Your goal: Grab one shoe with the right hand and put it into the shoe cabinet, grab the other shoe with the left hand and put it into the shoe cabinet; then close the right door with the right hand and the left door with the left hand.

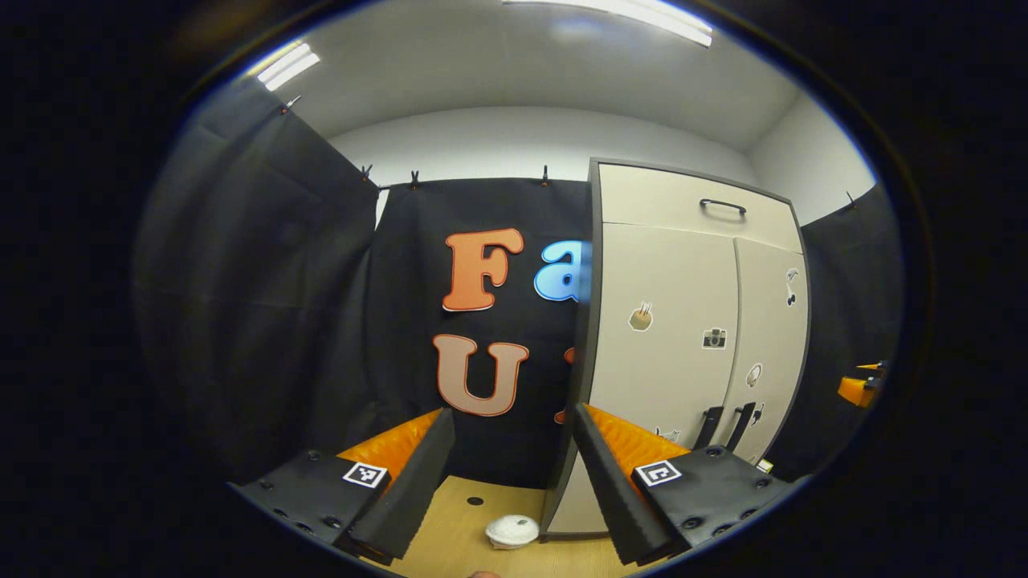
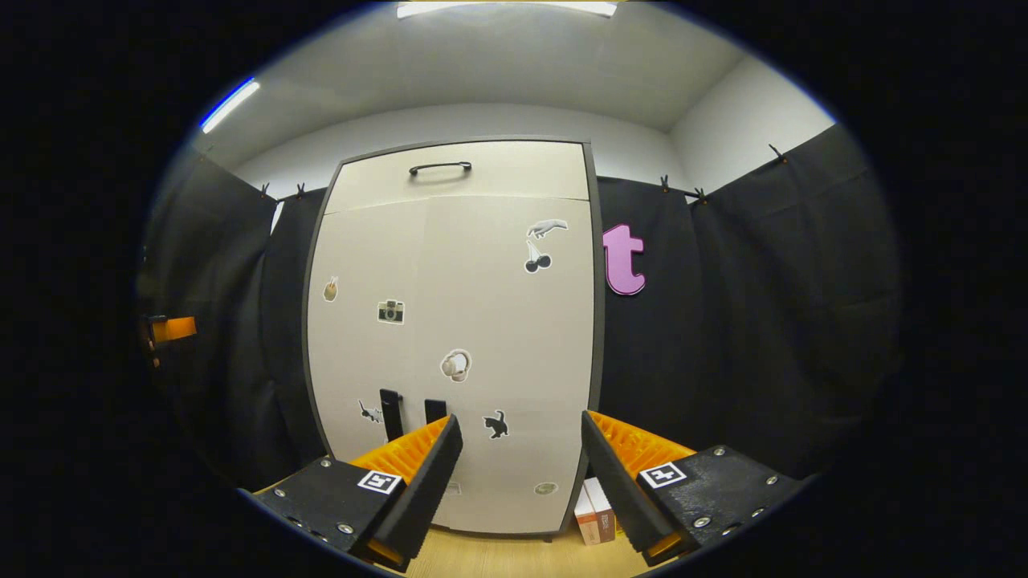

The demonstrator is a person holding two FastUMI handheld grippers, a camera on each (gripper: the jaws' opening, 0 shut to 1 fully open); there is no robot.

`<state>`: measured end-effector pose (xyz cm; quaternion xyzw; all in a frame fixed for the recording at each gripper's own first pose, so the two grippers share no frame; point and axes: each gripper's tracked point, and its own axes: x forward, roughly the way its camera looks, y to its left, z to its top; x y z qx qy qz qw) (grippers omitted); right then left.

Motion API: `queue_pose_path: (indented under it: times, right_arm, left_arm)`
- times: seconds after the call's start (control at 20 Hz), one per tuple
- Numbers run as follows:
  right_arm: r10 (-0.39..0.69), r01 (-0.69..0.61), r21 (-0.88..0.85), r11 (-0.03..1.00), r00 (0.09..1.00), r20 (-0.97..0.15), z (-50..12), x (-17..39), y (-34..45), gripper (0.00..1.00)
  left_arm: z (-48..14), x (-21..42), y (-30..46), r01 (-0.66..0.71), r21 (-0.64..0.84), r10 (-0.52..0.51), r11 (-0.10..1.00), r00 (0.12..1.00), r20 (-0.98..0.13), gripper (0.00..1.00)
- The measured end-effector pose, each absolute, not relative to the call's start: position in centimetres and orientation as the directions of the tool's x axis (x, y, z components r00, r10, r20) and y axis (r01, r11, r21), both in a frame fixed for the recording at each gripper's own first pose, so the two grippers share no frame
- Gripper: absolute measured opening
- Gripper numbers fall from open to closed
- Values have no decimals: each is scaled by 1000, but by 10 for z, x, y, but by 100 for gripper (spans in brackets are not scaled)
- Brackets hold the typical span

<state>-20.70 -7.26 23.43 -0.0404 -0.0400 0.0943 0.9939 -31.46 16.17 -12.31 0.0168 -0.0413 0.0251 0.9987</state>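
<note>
Facing shut shoe cabinet (image 2: pixel 450 337) | well beyond parted jaws, both grippers

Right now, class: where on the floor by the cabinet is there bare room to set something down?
Bare wood floor lies left of the cabinet, bordered by the black cloth and a white round object. By the cabinet's right corner, small boxes crowd the floor.

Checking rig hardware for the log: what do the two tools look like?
Both alike. Left tool: two wedge-shaped fingers on flat black plates with screws, each plate bearing a square black-and-white marker, ribbed orange parts behind. Right tool: the same build. No cables or sleeves visible.
</note>
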Motion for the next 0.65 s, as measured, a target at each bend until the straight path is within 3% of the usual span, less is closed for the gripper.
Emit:
queue_pose_path:
  times: [0.65]
  right_arm:
    - [206,-202,-63,977,975,83,235,-215,-76,92]
  left_arm:
    - [-111,-336,169,-104,53,97,993,988,118,94]
